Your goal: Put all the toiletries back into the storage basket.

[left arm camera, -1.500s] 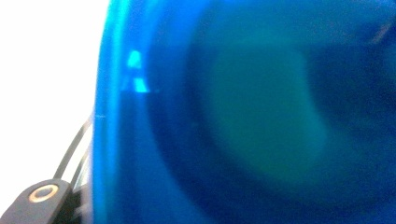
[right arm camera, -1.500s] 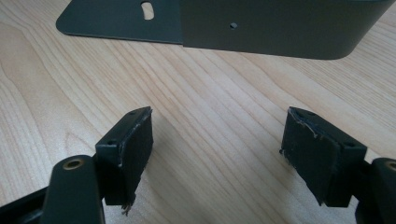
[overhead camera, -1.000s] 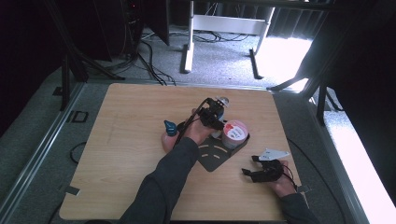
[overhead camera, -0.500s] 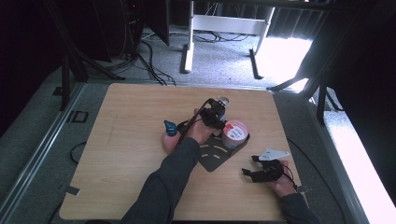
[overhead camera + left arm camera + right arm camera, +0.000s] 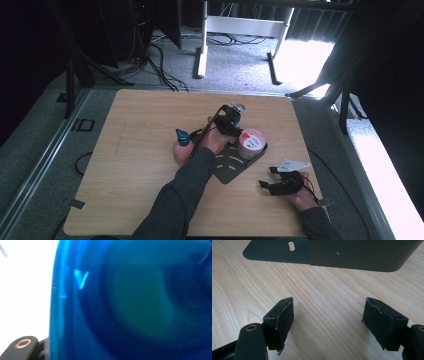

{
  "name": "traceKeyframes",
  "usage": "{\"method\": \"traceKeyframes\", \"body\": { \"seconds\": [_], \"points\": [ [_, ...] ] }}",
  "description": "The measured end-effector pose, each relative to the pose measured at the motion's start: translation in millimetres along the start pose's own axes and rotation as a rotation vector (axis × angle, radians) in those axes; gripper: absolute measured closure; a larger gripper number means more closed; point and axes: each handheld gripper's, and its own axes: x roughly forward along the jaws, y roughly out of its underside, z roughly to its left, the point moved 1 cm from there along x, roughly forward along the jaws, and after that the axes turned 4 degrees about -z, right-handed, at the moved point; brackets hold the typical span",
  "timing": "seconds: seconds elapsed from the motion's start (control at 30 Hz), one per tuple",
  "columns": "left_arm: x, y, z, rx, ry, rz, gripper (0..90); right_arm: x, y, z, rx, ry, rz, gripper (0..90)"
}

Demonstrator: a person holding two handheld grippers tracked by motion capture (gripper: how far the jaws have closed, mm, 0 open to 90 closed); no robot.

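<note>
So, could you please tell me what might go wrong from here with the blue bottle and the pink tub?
1. The left claw works right beside the pink tub on the black bracket; a sideways move might knock it over.
2. The blue bottle sits blurred, close against the left camera, so aiming could suffer.
3. The right claw, open above the table, steadies nothing.

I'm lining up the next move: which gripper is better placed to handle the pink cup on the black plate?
Left. The left gripper is right beside the pink cup; the right gripper lies open, well apart from it.
</note>
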Motion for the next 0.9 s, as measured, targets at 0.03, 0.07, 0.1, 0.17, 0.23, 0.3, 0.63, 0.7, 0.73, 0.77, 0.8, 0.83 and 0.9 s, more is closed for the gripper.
{"method": "traceKeyframes", "body": {
  "seconds": [0.03,0.07,0.1,0.17,0.23,0.3,0.63,0.7,0.73,0.77,0.8,0.83,0.9],
  "points": [
    [-0.2,-0.3,0.2,-0.002,-0.002,-0.002,54.9,0.0,0.0,0.0,0.0,0.0,0.0,24.6],
    [-0.4,-0.5,0.5,-0.004,0.0,-0.005,54.9,0.0,0.0,-0.2,0.0,0.0,0.0,24.6],
    [-0.5,-0.8,0.3,-0.013,0.0,-0.014,54.9,0.0,0.0,-0.1,0.0,-0.001,0.0,24.6],
    [-0.9,-1.2,0.3,-0.017,-0.004,-0.022,54.9,0.0,0.0,-0.1,-0.001,0.0,0.0,24.6],
    [-1.3,-2.0,1.0,-0.018,-0.002,-0.028,54.9,0.0,0.0,-0.1,-0.001,0.0,0.0,24.6],
    [-1.4,-2.1,1.0,-0.021,-0.002,-0.031,54.9,0.0,0.0,-0.2,0.0,-0.001,-0.001,24.6],
    [1.8,-1.7,2.6,-0.027,-0.002,-0.031,54.9,0.0,0.0,0.0,0.0,-0.001,0.0,24.6],
    [2.2,-1.6,2.8,-0.027,0.0,-0.031,54.9,-0.1,0.0,-0.1,0.0,-0.001,0.0,24.6],
    [2.4,-1.6,2.7,-0.027,0.002,-0.033,54.9,-0.1,0.0,-0.1,0.001,-0.002,0.0,24.6],
    [2.9,-1.5,2.8,-0.028,0.005,-0.033,54.9,0.0,0.0,-0.1,0.0,-0.001,0.0,24.6],
    [3.4,-1.4,3.1,-0.024,0.007,-0.031,54.8,0.0,0.0,0.0,0.0,-0.001,0.0,24.5],
    [4.0,-1.4,3.2,-0.022,0.009,-0.029,54.8,0.0,0.0,0.0,0.0,-0.001,0.0,24.6],
    [5.3,-1.4,3.1,-0.021,0.014,-0.026,54.8,0.0,0.0,0.0,0.0,-0.001,0.0,24.6]
  ]
}}
